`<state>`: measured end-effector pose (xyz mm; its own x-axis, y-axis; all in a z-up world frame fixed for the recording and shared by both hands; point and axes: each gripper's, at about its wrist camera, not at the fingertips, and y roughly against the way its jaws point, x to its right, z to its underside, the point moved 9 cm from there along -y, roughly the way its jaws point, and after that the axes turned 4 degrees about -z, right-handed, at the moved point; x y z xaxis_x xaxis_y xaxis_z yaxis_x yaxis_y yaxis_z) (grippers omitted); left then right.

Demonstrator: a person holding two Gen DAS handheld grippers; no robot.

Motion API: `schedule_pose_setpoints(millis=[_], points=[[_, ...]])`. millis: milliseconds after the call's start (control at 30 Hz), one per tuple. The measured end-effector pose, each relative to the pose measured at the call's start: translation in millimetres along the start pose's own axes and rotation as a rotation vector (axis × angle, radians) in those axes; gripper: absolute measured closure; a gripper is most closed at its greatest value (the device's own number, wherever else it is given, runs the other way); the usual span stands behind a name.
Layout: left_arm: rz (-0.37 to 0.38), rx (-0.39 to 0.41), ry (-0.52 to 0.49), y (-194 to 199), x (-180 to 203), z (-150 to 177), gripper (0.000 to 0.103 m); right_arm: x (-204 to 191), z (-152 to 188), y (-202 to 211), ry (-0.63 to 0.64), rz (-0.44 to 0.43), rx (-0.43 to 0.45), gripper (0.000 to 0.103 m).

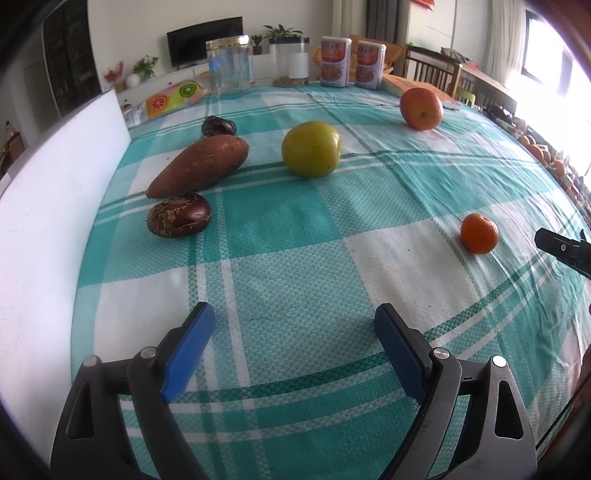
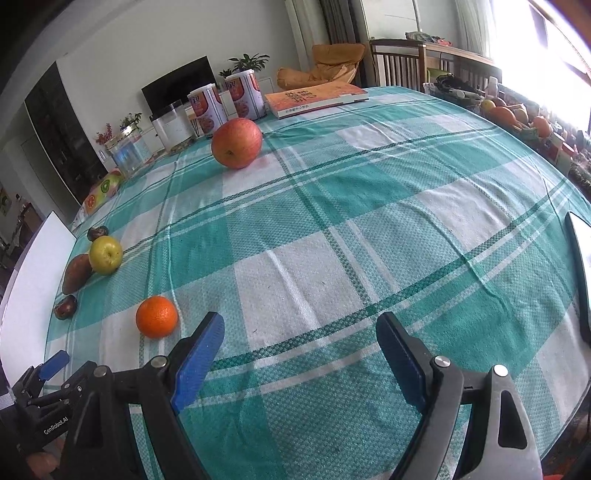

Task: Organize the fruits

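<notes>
Your left gripper (image 1: 295,347) and right gripper (image 2: 299,354) are both spread wide, empty. The orange (image 2: 156,316) lies just beside your right gripper's left finger; red apple (image 2: 236,143) farther, path unobstructed.

A home living room: television (image 1: 205,40), houseplants (image 1: 282,32), checked tablecloth (image 1: 295,258), wooden chairs (image 2: 397,62).

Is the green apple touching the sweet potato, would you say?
No, in the left wrist view the green apple sits apart from the sweet potato, with tablecloth showing between them.
</notes>
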<state>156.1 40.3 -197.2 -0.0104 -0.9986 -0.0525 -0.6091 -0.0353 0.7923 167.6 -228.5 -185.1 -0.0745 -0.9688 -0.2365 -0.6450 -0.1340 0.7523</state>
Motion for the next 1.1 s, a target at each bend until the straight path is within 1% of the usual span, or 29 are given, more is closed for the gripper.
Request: schedule_pose_setpoints(millis=[467,567,667,767,833,933,1000,1100], points=[[0.001,0.0,0.0,0,0,0,0.013,0,4,-3,-0.008,-0.008,-0.023,0.019],[0.013,0.0,0.001,0,0,0,0.011,0,5,-5,-0.009,-0.008,-0.032,0.019],[0.05,0.009,0.026,2,-2,-1,0.011,0,6,-7,-0.015,-0.01,-0.041,0.019],[0.127,0.028,0.089,6,-8,-2,0.011,0,6,-7,-0.014,-0.01,-0.041,0.019],[0.162,0.039,0.124,8,-11,-3,0.011,0,6,-7,-0.014,-0.01,-0.041,0.018],[0.155,0.056,0.191,11,-23,-4,0.011,-1,6,-7,-0.013,-0.011,-0.042,0.017],[0.155,0.082,0.234,14,-32,-8,0.011,-1,6,-8,-0.012,-0.013,-0.043,0.016],[0.093,0.09,0.232,11,-44,-19,0.011,-3,7,-9,-0.008,-0.014,-0.045,0.015]])
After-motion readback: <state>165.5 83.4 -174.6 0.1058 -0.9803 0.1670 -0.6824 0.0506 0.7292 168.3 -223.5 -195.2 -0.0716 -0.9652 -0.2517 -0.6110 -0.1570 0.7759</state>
